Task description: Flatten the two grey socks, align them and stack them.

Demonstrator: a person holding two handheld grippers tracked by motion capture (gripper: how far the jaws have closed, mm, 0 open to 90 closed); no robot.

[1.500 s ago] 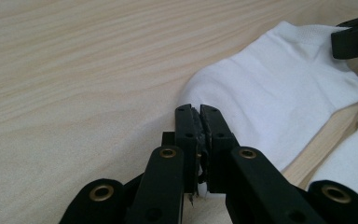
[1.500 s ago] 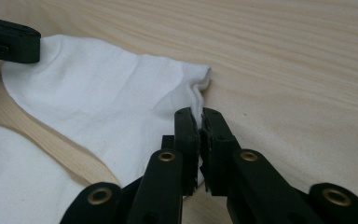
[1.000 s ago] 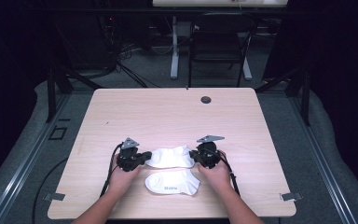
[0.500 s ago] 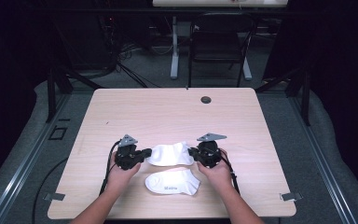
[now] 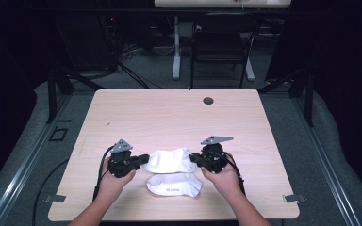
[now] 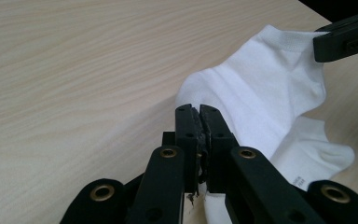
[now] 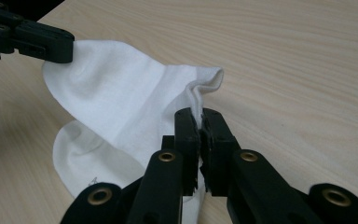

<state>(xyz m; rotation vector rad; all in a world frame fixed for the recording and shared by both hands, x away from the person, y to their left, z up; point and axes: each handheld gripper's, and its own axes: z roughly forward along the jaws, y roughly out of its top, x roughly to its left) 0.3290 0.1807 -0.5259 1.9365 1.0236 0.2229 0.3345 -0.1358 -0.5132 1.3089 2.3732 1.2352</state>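
Two white ankle socks are on the light wooden table point(image 5: 169, 117), near its front. The upper sock point(image 5: 169, 160) is stretched between both grippers. My left gripper point(image 5: 143, 160) is shut on its left end, and in the left gripper view the jaws point(image 6: 198, 109) pinch the fabric of the sock point(image 6: 261, 93). My right gripper point(image 5: 192, 159) is shut on its right end; the right gripper view shows the cuff of the sock point(image 7: 121, 93) bunched in the gripper point(image 7: 199, 114). The second sock point(image 5: 174, 184) lies flat just in front, partly under the first.
A small dark round grommet point(image 5: 208, 100) sits near the table's far edge. A black chair point(image 5: 219, 47) and a desk leg stand beyond the table. The far and side parts of the tabletop are bare wood.
Both grippers keep their hold on the upper sock. The left gripper has shifted a little to the left, and the sock is pulled slightly more taut.
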